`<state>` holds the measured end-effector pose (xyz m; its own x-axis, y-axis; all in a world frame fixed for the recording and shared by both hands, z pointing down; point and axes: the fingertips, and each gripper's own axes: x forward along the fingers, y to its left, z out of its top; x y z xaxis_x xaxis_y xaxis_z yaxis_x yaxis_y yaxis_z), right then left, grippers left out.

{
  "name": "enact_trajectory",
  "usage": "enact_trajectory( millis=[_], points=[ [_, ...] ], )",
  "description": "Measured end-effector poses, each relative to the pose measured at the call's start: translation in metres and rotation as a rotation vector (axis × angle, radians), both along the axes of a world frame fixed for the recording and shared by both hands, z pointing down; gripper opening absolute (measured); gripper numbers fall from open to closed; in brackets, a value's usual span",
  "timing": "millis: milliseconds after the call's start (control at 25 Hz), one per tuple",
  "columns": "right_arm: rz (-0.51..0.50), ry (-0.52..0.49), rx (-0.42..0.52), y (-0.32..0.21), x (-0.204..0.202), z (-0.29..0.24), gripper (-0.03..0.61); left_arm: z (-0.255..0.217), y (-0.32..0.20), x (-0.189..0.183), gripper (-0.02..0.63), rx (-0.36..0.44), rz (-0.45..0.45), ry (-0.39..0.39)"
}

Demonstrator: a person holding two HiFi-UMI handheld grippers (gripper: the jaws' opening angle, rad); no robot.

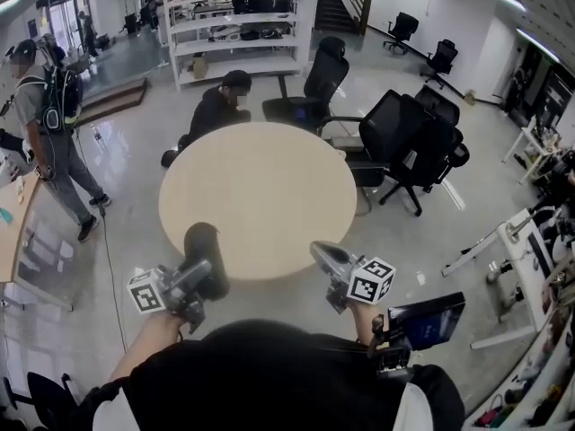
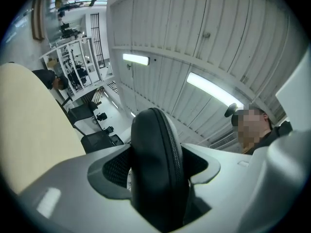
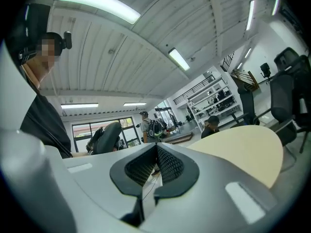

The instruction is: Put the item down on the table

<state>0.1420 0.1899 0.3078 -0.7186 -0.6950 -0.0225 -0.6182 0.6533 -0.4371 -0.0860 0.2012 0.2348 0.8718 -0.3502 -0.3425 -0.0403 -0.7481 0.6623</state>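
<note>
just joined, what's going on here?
A person holds a two-jaw gripper in each hand at a bare round table. The left gripper is clamped on a black zippered case, held at the table's near edge and not yet released. The right gripper is shut and empty, beside it.

The case point(image 1: 205, 257) is plain black with a black zip point(image 2: 171, 149), and the table point(image 1: 260, 196) is an even pale cream with no pattern. The left gripper point(image 1: 201, 277) and the right gripper point(image 3: 156, 166) are both light grey with black pads point(image 2: 115, 168) in a fine mesh texture, and each bears a white cube point(image 1: 371, 279) printed with black square markers. The chairs point(image 1: 413, 142) are black, the floor point(image 1: 135, 169) is glossy pale grey, the shelf point(image 1: 238, 25) is white, and the ceiling point(image 2: 194, 33) is white with ribbed lines.
</note>
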Motion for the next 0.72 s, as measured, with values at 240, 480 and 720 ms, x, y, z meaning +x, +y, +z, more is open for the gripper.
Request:
enact_trajectory(
  millis=[240, 480, 720],
  points=[
    [0.023, 0.001, -0.032, -0.032, 0.051, 0.011, 0.015, -0.003, -0.033, 0.040, 0.310, 0.010, 0.002, 0.010],
    [0.051, 0.000, -0.066, -0.056, 0.074, 0.029, 0.015, 0.014, -0.061, 0.063, 0.310, -0.049, 0.046, 0.024],
    [0.070, 0.037, -0.094, -0.095, 0.062, 0.043, 0.015, 0.029, -0.103, 0.072, 0.310, -0.120, 0.121, 0.097]
  ],
)
